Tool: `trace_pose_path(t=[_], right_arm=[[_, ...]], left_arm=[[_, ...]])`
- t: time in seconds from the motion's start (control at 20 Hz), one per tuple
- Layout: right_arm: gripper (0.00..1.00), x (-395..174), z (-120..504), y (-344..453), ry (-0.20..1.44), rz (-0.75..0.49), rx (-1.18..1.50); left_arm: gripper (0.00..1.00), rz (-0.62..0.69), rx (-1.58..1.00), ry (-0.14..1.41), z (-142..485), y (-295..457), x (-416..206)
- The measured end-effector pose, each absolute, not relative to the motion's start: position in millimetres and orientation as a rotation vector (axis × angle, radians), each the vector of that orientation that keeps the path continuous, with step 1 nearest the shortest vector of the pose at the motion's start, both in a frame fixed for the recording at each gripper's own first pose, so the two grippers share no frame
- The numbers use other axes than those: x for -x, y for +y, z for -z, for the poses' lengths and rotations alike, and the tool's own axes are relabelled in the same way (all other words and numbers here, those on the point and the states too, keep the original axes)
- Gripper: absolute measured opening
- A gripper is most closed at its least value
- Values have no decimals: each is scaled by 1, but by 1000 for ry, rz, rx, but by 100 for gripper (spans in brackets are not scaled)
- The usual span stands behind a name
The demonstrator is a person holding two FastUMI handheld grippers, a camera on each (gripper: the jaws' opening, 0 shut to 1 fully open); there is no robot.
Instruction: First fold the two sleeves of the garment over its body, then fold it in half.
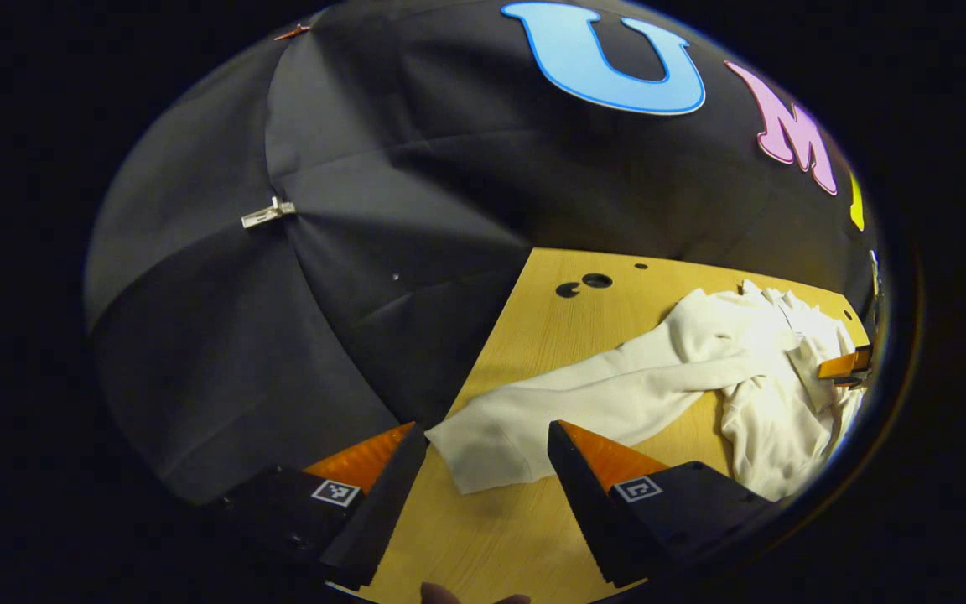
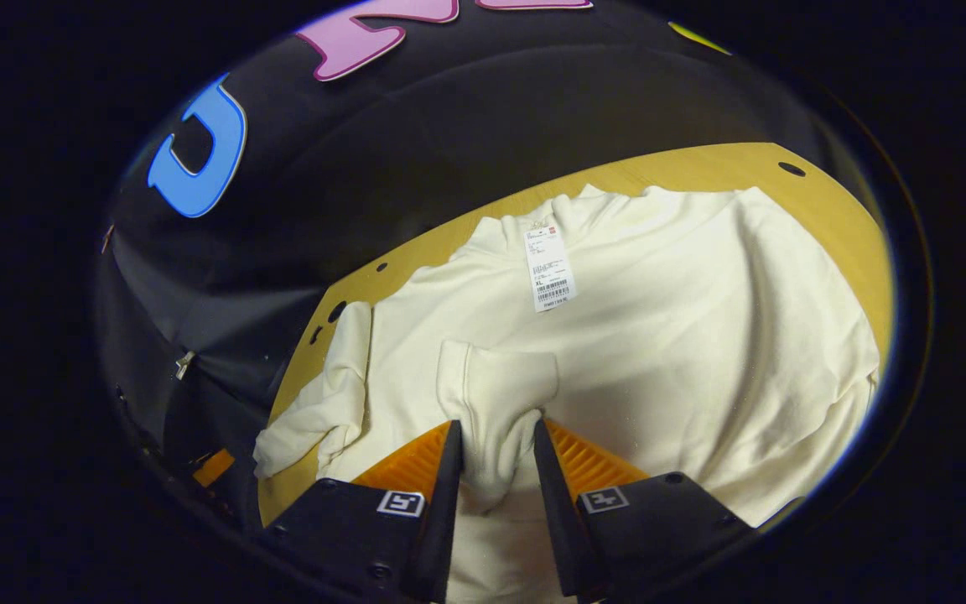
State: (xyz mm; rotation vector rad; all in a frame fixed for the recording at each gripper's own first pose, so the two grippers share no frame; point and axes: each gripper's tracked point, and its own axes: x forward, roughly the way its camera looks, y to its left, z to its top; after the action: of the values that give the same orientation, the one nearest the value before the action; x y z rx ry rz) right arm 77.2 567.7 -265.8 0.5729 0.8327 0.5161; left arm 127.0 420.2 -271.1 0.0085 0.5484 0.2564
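Note:
A cream sweatshirt (image 2: 659, 335) lies spread on the wooden table (image 2: 852, 226), with a paper tag (image 2: 550, 268) near its collar. One sleeve (image 2: 495, 386) is laid over the body, cuff pointing toward the collar, and my right gripper (image 2: 495, 449) is shut on it, fabric bunched between the fingers. The other sleeve (image 1: 617, 390) stretches out flat across the table away from the body (image 1: 776, 394). Its cuff (image 1: 483, 457) lies between the fingers of my left gripper (image 1: 487, 436), which stands open just above it. The right gripper (image 1: 843, 367) shows small at the far side.
The table's edge runs along the black booth wall (image 1: 349, 335) close to the cuff. A few round holes (image 1: 596, 279) mark the tabletop near its far edge. Bare wood (image 1: 483, 537) lies under the left gripper.

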Motion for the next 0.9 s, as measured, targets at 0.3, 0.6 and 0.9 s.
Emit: trace_pose_path(t=[0.3,0.6,0.9], right_arm=[[45,-68,255,534,825,-493,-540],[61,-56,248,495,818,-452,-534],[61,-42,228,452,787,-420,-564]], left_arm=[[94,-270,-17,662,307,426,-136],[94,-282,-31,747,327,428,-141],[90,-232,30,817,348,413,-147]])
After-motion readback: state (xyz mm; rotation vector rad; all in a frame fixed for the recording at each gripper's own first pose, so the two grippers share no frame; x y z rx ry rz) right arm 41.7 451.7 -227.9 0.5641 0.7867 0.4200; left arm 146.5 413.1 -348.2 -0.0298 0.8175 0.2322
